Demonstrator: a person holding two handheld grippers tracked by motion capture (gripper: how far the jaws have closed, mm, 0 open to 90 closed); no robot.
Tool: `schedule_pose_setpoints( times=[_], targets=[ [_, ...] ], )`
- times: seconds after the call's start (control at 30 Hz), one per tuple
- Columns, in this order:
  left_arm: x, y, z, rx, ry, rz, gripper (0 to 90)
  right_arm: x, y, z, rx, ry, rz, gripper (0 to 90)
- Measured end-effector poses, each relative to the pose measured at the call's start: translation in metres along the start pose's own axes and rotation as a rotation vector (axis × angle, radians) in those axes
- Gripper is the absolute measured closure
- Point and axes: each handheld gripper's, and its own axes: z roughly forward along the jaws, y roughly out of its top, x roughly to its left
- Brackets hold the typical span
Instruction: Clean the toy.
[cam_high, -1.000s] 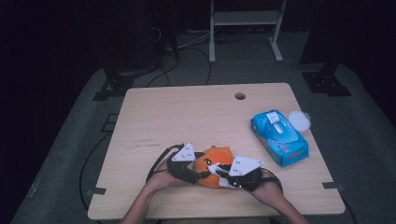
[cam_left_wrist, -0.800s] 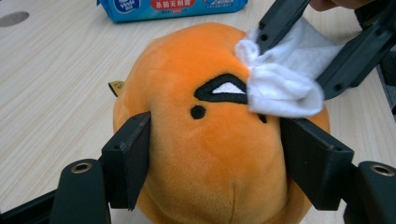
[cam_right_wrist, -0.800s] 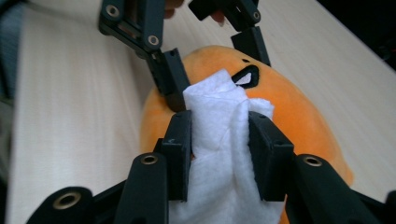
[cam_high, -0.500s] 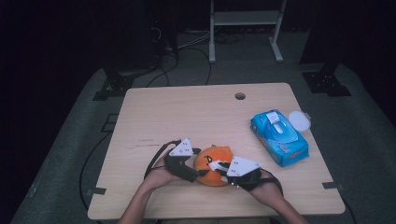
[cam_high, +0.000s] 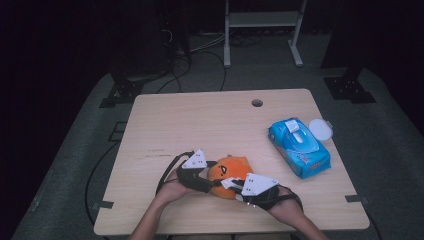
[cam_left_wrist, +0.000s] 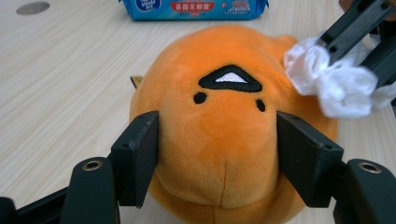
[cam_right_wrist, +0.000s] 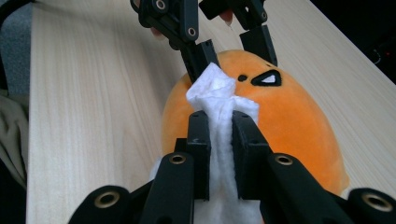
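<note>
Blue wipes pack (cam_high: 299, 146) near the bench's right edge carries small print we cannot read. We note a pale wood bench (cam_high: 200, 120) with a round hole (cam_high: 257, 103), grey floor, dark room. Orange plush toy (cam_high: 231, 174) sits at the near edge; our left tool (cam_left_wrist: 217, 147), just closing, clamps its sides. Right tool (cam_right_wrist: 219, 126) pinches a white wipe (cam_right_wrist: 219, 100) against the toy.

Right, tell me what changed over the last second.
The left gripper has just been closing its jaws, and its pads now press the sides of the orange plush toy. The right gripper stays clamped on the white wipe against the toy. The blue wipes pack and the table have not moved.
</note>
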Motion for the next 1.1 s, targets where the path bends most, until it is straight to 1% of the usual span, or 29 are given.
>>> schedule_pose_setpoints(
  times=[0.03, 0.07, 0.1, 0.13, 0.17, 0.23, 0.27, 0.3, 0.33, 0.37, 0.4, 0.43, 0.47, 0.53, 0.57, 0.6, 0.63, 0.67, 0.7, 0.73, 0.77, 0.8, 0.83, 0.87, 0.93, 0.97, 1.0, 1.03, 1.1],
  targets=[
    [0.004, -0.004, -0.003, -0.01, -0.008, -0.026, 34.2, -0.008, -0.004, -0.004, -0.02, 0.028, 0.049, 78.0],
    [0.004, -0.004, -0.003, -0.01, -0.008, -0.026, 34.4, -0.008, -0.004, -0.004, -0.02, 0.028, 0.049, 78.0],
    [0.007, -0.006, -0.004, -0.015, -0.017, -0.036, 34.5, -0.019, -0.014, -0.012, -0.019, 0.026, 0.096, 78.1],
    [0.007, -0.006, -0.004, -0.015, -0.017, -0.036, 34.5, -0.019, -0.014, -0.012, -0.019, 0.026, 0.096, 78.1],
    [0.008, -0.008, -0.003, -0.024, -0.019, -0.053, 34.4, -0.029, -0.026, -0.02, 0.001, -0.014, 0.135, 78.1],
    [0.008, -0.008, -0.003, -0.028, -0.015, -0.06, 34.3, -0.038, -0.035, -0.027, 0.005, -0.023, 0.187, 78.1],
    [0.008, -0.008, -0.002, -0.027, -0.01, -0.059, 34.1, -0.039, -0.037, -0.028, 0.002, -0.021, 0.197, 78.1],
    [0.007, -0.008, -0.001, -0.026, 0.001, -0.064, 33.5, -0.037, -0.035, -0.027, -0.002, -0.021, 0.193, 78.1],
    [0.007, -0.008, -0.001, -0.026, 0.001, -0.064, 31.2, -0.037, -0.035, -0.027, -0.002, -0.021, 0.193, 78.1],
    [0.007, -0.007, 0.0, -0.028, 0.022, -0.071, 27.1, -0.033, -0.032, -0.025, -0.005, -0.016, 0.177, 78.1],
    [0.007, -0.008, 0.002, -0.015, 0.029, -0.08, 27.1, -0.028, -0.028, -0.023, -0.013, 0.001, 0.162, 78.1],
    [0.008, -0.009, 0.004, -0.028, 0.02, -0.092, 26.4, -0.017, -0.019, -0.016, -0.024, 0.038, 0.112, 78.1],
    [0.008, -0.009, 0.003, -0.025, 0.019, -0.091, 26.5, -0.012, -0.015, -0.013, -0.022, 0.049, 0.091, 78.0],
    [0.007, -0.009, 0.002, -0.023, 0.017, -0.09, 28.6, -0.01, -0.013, -0.012, -0.02, 0.051, 0.079, 78.0],
    [0.006, -0.01, 0.001, -0.024, 0.009, -0.073, 29.5, -0.015, -0.014, -0.013, -0.017, 0.052, 0.083, 78.1],
    [0.006, -0.01, 0.001, -0.024, 0.009, -0.073, 30.3, -0.015, -0.014, -0.013, -0.017, 0.052, 0.083, 78.1],
    [0.005, -0.01, 0.001, -0.033, -0.009, -0.067, 30.7, -0.025, -0.021, -0.017, -0.018, 0.043, 0.132, 78.1],
    [0.005, -0.01, 0.001, -0.033, -0.009, -0.067, 31.0, -0.025, -0.021, -0.017, -0.018, 0.043, 0.132, 78.1],
    [0.004, -0.011, 0.001, -0.035, -0.025, -0.058, 31.1, -0.037, -0.032, -0.02, -0.005, 0.007, 0.18, 78.1],
    [0.004, -0.011, 0.001, -0.036, -0.026, -0.054, 31.1, -0.042, -0.037, -0.022, -0.004, -0.008, 0.212, 78.1],
    [0.004, -0.01, 0.0, -0.033, -0.027, -0.046, 31.0, -0.047, -0.042, -0.024, 0.003, -0.022, 0.23, 78.1],
    [0.004, -0.01, 0.0, -0.033, -0.027, -0.046, 30.9, -0.047, -0.042, -0.024, 0.003, -0.022, 0.23, 78.1],
    [0.003, -0.01, 0.0, -0.033, -0.024, -0.038, 30.8, -0.052, -0.048, -0.025, 0.015, -0.033, 0.246, 78.2],
    [0.003, -0.01, 0.0, -0.033, -0.024, -0.038, 30.3, -0.052, -0.049, -0.024, 0.016, -0.027, 0.252, 78.2],
    [0.003, -0.009, 0.0, -0.032, -0.023, -0.054, 28.3, -0.052, -0.048, -0.024, 0.017, -0.023, 0.249, 78.2],
    [0.006, -0.003, -0.002, -0.018, -0.037, -0.115, 19.2, -0.047, -0.046, -0.022, 0.024, -0.026, 0.229, 78.2],
    [0.006, -0.003, -0.002, -0.018, -0.037, -0.115, 15.7, -0.047, -0.046, -0.022, 0.024, -0.026, 0.229, 78.2],
    [0.009, -0.001, -0.004, -0.027, -0.054, -0.149, 14.7, -0.043, -0.045, -0.02, 0.027, -0.021, 0.218, 78.2],
    [0.008, -0.001, -0.003, -0.016, -0.064, -0.14, 16.3, -0.04, -0.043, -0.02, 0.02, -0.004, 0.22, 78.2]
  ],
)
